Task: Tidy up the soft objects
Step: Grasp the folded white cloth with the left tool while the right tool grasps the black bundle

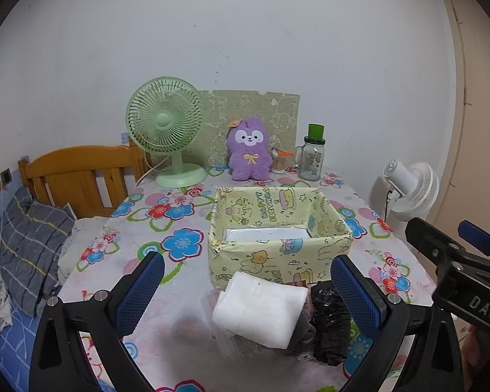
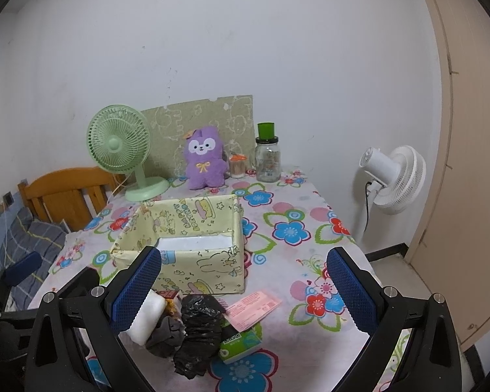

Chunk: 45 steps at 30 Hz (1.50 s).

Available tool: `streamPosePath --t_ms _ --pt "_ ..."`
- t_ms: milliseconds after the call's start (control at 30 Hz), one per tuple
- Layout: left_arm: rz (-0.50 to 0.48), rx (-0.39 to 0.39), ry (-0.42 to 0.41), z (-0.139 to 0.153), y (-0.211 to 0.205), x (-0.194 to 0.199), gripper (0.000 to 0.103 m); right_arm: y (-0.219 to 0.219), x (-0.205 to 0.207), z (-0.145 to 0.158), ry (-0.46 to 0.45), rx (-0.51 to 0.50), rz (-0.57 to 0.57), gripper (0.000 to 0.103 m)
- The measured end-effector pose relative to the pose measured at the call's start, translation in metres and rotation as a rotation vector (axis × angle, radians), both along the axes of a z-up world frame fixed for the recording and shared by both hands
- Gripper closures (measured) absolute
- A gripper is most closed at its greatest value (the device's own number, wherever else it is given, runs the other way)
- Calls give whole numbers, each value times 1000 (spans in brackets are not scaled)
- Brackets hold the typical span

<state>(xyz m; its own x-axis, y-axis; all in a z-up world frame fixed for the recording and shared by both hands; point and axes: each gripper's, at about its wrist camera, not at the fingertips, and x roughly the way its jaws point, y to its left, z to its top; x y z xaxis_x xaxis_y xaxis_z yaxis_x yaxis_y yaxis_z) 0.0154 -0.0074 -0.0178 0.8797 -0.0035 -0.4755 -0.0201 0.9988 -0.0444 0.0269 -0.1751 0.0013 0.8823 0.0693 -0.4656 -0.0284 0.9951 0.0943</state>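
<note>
A yellow cartoon-print box (image 1: 277,254) (image 2: 199,274) stands open in the middle of the flowered table. In front of it lies a pile: a folded white towel (image 1: 261,310) (image 2: 148,318), a crumpled black plastic bag (image 1: 330,323) (image 2: 197,333), a dark cloth (image 2: 166,336), a green tissue pack (image 2: 240,343) and a pink packet (image 2: 253,307). My left gripper (image 1: 248,297) hovers open just above the towel. My right gripper (image 2: 245,294) is open over the pile's right side. Nothing is held. A purple plush toy (image 1: 250,148) (image 2: 205,160) sits at the back.
A green desk fan (image 1: 166,130) (image 2: 121,150), a glass jar with a green lid (image 1: 312,156) (image 2: 268,156) and a cotton swab pot (image 2: 237,166) line the back edge. A white floor fan (image 2: 388,179) stands right of the table; a bed with a wooden headboard (image 1: 78,176) lies to the left.
</note>
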Motion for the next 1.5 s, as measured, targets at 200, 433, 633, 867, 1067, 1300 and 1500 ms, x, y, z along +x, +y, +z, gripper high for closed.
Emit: streamPosePath --t_ms 200,433,633,867,1067,1300,1500 --pt "-4 8 18 -9 -2 4 0 6 4 -6 17 0 6 1" --pt "-4 6 65 -24 -2 13 0 12 14 -22 63 -5 27 1" --pt "-21 12 94 -36 -5 20 0 16 25 -36 105 -12 35 4" --pt "-38 20 147 -50 -7 31 0 23 36 -53 165 -24 49 6" --pt "-57 26 190 -63 -9 38 0 26 46 -72 223 3 51 9" --pt "-56 33 229 -76 -9 47 0 32 57 -87 272 2 58 11" --pt "-52 35 264 -88 -5 58 1 35 67 -99 317 9 65 18"
